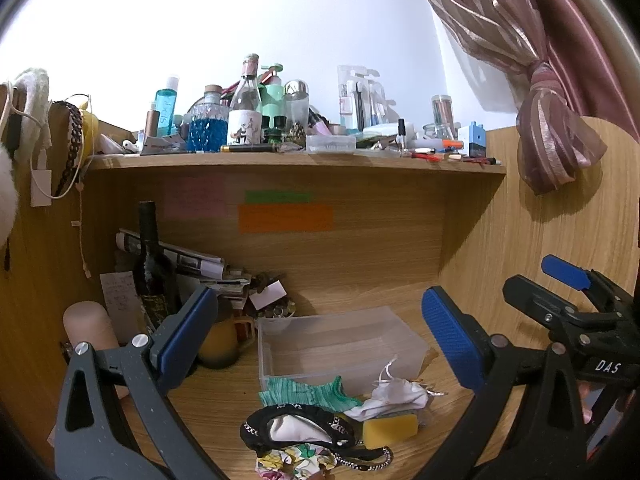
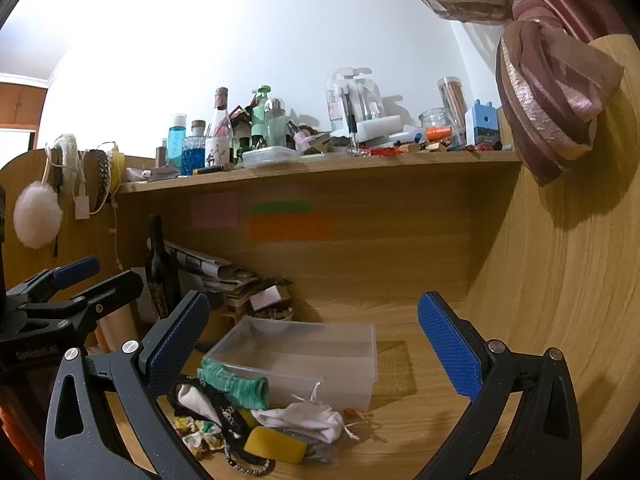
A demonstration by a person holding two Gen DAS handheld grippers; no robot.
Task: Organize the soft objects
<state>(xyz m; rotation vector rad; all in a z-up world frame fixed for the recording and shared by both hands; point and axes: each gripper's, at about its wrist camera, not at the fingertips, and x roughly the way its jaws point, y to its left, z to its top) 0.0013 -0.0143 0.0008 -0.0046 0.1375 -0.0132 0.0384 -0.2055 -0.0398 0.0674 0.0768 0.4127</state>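
Green striped sock (image 1: pixel 308 390); yellow sponge (image 1: pixel 390 431); white pouch (image 1: pixel 396 396). Floral scrunchie (image 1: pixel 294 462). Clear bin (image 1: pixel 340 344); wood-grain table (image 1: pixel 440 420).

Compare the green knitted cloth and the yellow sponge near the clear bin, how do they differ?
The green knitted cloth is ribbed, crumpled and leans against the clear bin; the yellow sponge is a smooth block lying nearer the camera, apart from the bin. The cloth looks bigger than the sponge. Both sit outside the bin, in the pile on the desk.

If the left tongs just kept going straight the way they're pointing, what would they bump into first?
Probably the clear plastic bin: it sits centred between the open left tongs, with nothing nearer in that line. The soft pile, like the green sock, lies lower and closer. Depth is hard to judge here.
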